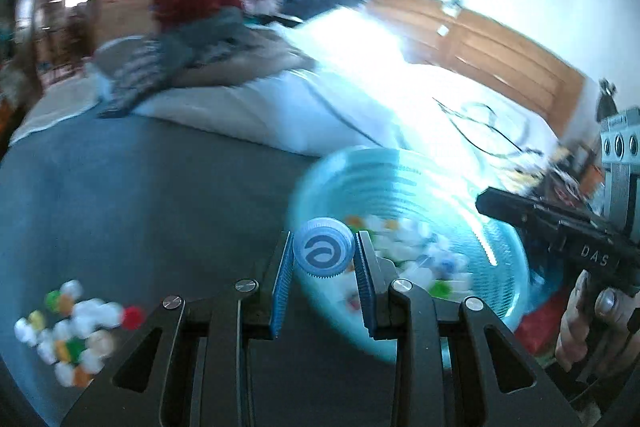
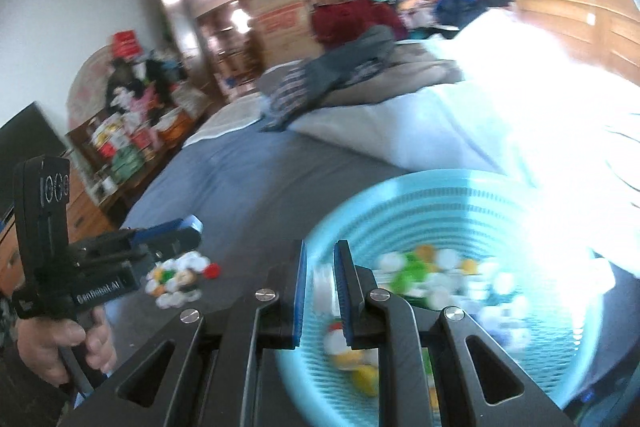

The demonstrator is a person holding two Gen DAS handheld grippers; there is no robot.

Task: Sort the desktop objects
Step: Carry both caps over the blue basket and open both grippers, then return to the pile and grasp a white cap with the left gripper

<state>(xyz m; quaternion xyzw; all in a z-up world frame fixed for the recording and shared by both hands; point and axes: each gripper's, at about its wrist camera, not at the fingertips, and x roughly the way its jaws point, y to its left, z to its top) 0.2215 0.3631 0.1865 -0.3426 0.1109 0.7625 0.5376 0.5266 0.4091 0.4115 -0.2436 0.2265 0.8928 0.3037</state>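
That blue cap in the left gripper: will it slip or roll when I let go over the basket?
The blue cap looks small, stiff and light. Its ridged edge probably helps the left gripper hold it. Being round, it may roll or bounce among caps in the basket.

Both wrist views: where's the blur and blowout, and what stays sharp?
Left wrist view: the blue cap in the left gripper is sharp; the basket, the loose caps and the room are motion-smeared; the white bedding is blown out. Right wrist view: the right gripper is sharp, whatever is between its pads is a pale blur, and glare washes over the basket's right rim.
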